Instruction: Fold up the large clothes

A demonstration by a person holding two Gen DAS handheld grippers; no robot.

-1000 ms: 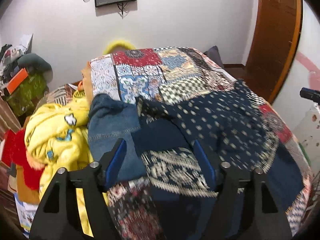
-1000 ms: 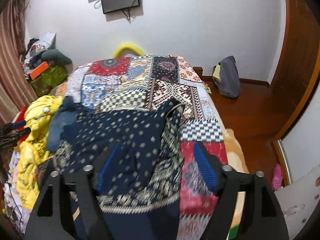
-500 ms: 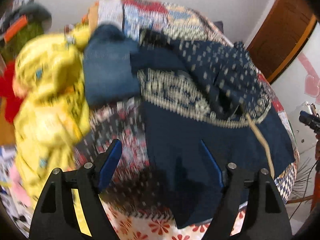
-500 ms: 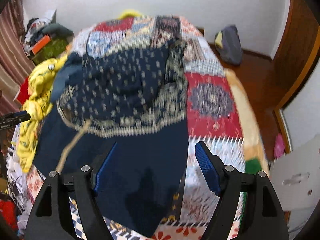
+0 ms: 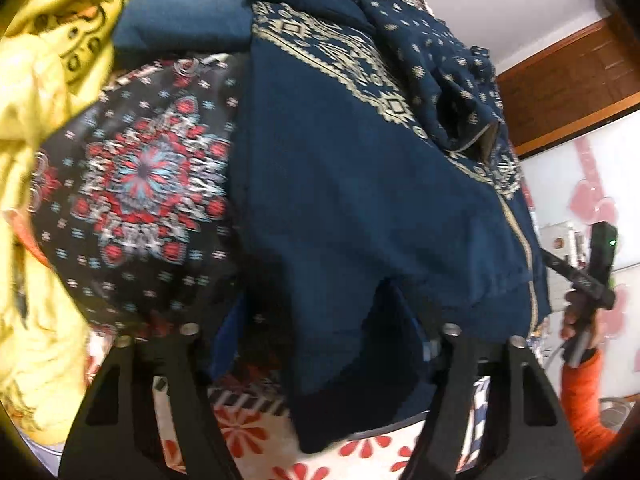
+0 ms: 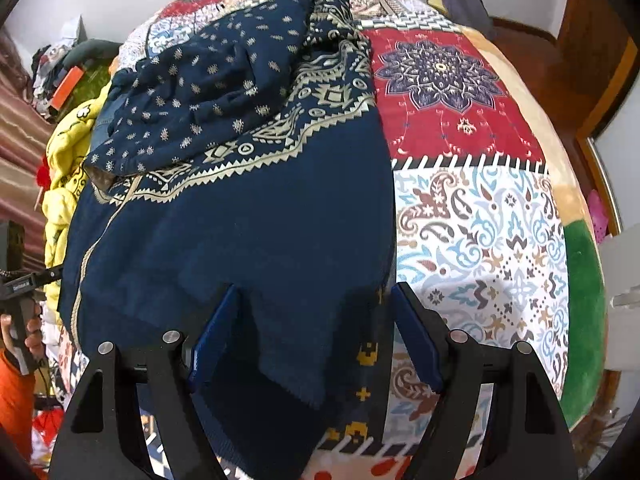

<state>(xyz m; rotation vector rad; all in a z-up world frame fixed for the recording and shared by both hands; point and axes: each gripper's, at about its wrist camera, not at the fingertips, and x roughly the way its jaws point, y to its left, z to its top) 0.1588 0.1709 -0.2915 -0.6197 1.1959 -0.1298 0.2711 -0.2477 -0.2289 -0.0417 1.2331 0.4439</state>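
Through the left wrist camera I see my left gripper (image 5: 320, 344) low over the near edge of the big dark navy cloth with a cream zigzag border (image 5: 340, 184). The cloth lies spread on the bed with the patchwork quilt (image 5: 136, 176). My jaws are closing, and a corner of the cloth hangs between them. The picture is blurry here, so I think the pads are not pressing yet. A yellow printed blanket (image 5: 44, 92) is heaped just beside the cloth on the left, and a folded blue denim piece (image 5: 180, 12) sits past it. On the right I spot the right gripper held by a hand in an orange sleeve (image 5: 580, 408).

Through the right wrist camera my right gripper (image 6: 316, 340) has its blue pads spread wide. The other near corner of the navy cloth (image 6: 240, 220) lies between them, not pinched. The far part of the cloth is bunched up in a dotted lump (image 6: 224, 80).

To do this well, I want both grippers to bite the very edge, only one layer, at the same level. Then I can lift and pull evenly.

On the right the quilt (image 6: 480, 220) is bare, so there is room to move there. On the left the yellow blanket crowds the edge, so I should keep away from it.
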